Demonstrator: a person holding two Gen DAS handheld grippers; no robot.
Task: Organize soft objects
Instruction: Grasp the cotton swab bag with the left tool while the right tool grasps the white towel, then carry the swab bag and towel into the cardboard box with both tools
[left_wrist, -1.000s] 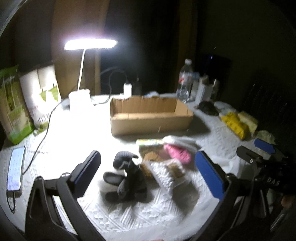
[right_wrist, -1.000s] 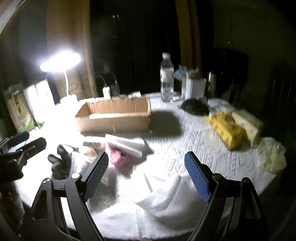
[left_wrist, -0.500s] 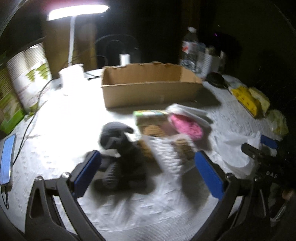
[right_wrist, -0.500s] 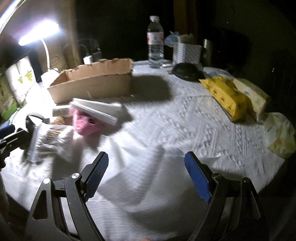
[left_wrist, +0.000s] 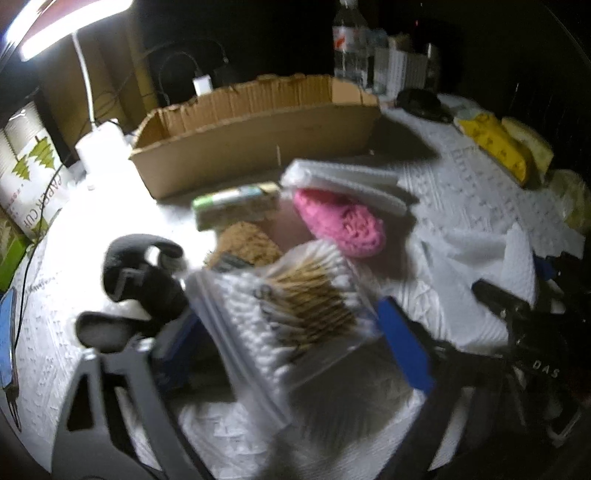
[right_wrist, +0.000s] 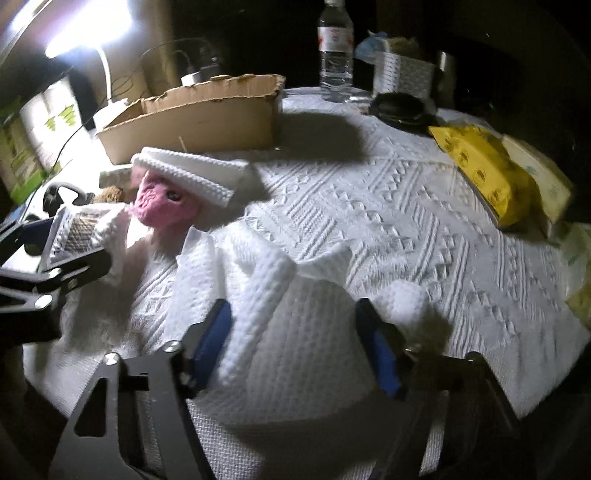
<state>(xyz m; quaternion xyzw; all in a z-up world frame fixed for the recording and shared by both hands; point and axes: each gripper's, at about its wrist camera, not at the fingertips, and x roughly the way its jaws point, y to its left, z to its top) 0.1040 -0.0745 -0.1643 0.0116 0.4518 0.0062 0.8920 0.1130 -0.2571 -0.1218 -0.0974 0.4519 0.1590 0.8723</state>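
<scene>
1. The left gripper (left_wrist: 291, 343) has its blue fingers (left_wrist: 404, 349) on either side of a clear bag of cotton swabs (left_wrist: 291, 310). The picture is blurred, so I cannot tell whether they are pressing it or only bracketing it.
2. The right gripper (right_wrist: 295, 347) has its blue fingers (right_wrist: 212, 341) closed in against both sides of a crumpled white paper towel (right_wrist: 295, 332), which bulges up between them and spreads forward onto the desk (right_wrist: 406, 206).
3. In the right wrist view the left gripper (right_wrist: 48, 266) shows at the left edge, beside the bag of cotton swabs (right_wrist: 79, 230).
4. In the left wrist view the right gripper (left_wrist: 524, 332) shows at the right edge, on the white paper towel (left_wrist: 480, 266).
5. A pink knitted item (left_wrist: 341, 225) lies just beyond the swab bag, partly under a folded white cloth (left_wrist: 347, 181); the right wrist view shows the same pair, pink (right_wrist: 162, 206) beneath white (right_wrist: 188, 175).
6. A tan, rough-textured soft item (left_wrist: 247, 247) sits between the pink item and a dark grey plush toy (left_wrist: 144, 284), which lies to the left of the swab bag.
7. A flat green-and-white packet (left_wrist: 236, 201) lies just in front of an open cardboard box (left_wrist: 258, 136), which stands behind the group of soft things.
8. A lit desk lamp (left_wrist: 74, 26) glares at the upper left, and a water bottle (right_wrist: 335, 48) stands at the far edge of the desk.
9. A yellow packet (right_wrist: 480, 166) lies well apart from the soft things, on the right side of the white textured tablecloth.
</scene>
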